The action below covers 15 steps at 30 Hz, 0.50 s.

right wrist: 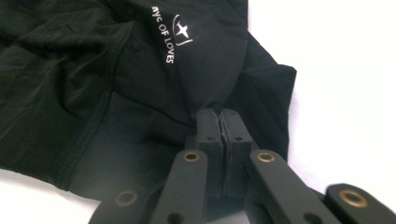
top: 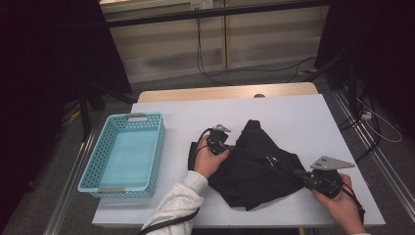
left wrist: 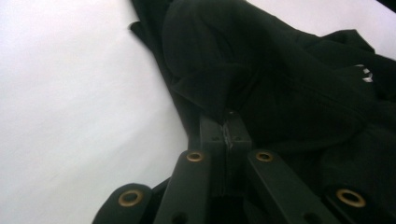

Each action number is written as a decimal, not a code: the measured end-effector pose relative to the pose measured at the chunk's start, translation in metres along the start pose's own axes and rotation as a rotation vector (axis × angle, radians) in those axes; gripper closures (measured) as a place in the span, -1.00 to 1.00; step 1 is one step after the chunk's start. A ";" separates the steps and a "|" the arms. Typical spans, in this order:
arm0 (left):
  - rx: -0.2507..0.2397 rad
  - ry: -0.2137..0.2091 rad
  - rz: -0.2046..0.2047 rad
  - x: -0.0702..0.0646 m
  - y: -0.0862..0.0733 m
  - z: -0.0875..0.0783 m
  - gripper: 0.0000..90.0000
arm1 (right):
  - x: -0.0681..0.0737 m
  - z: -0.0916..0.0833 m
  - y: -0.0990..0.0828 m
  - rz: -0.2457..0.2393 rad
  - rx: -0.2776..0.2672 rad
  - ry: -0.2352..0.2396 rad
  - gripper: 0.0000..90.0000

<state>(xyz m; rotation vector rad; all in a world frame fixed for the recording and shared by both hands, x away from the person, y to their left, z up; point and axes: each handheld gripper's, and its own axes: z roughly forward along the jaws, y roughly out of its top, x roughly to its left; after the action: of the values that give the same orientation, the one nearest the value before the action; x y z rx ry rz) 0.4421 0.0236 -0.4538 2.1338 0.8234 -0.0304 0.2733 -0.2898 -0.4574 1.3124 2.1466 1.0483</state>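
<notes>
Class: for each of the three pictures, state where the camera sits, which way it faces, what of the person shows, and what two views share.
High view: above the near table edge, facing forward and down on the white table, blue basket and black garment; both hands with left tongs and right tongs.
Left gripper view: rides the left tongs, facing along shut jaws pinching the garment.
Right gripper view: rides the right tongs, shut on the garment near its white lettering.
Shared: the garment and table.

One black garment (top: 254,166) on the white table (top: 293,117). One light blue perforated basket (top: 125,154). Two handheld grippers: the left gripper (top: 226,147) and the right gripper (top: 299,175). Two hands present. One printed logo on the garment.
</notes>
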 end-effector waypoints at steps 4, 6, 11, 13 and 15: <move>-0.024 0.065 -0.011 0.012 -0.006 -0.034 1.00 | 0.001 0.003 0.004 -0.003 -0.009 0.003 0.95; -0.021 0.117 -0.017 0.019 -0.011 -0.053 1.00 | 0.002 0.006 0.007 0.004 -0.016 0.003 0.95; -0.032 0.162 -0.041 0.028 -0.023 -0.088 1.00 | 0.014 0.021 0.022 -0.011 -0.027 0.029 0.94; -0.043 0.175 -0.042 0.027 -0.027 -0.098 1.00 | 0.020 0.028 0.028 -0.023 -0.029 0.037 0.95; -0.042 0.162 -0.041 0.026 -0.033 -0.104 1.00 | 0.024 0.033 0.033 -0.033 -0.024 0.042 0.95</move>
<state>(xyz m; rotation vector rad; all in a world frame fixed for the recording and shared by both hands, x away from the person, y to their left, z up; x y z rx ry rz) 0.4176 0.1260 -0.4157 2.1001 0.9531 0.1390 0.3032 -0.2471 -0.4524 1.2502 2.1717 1.0942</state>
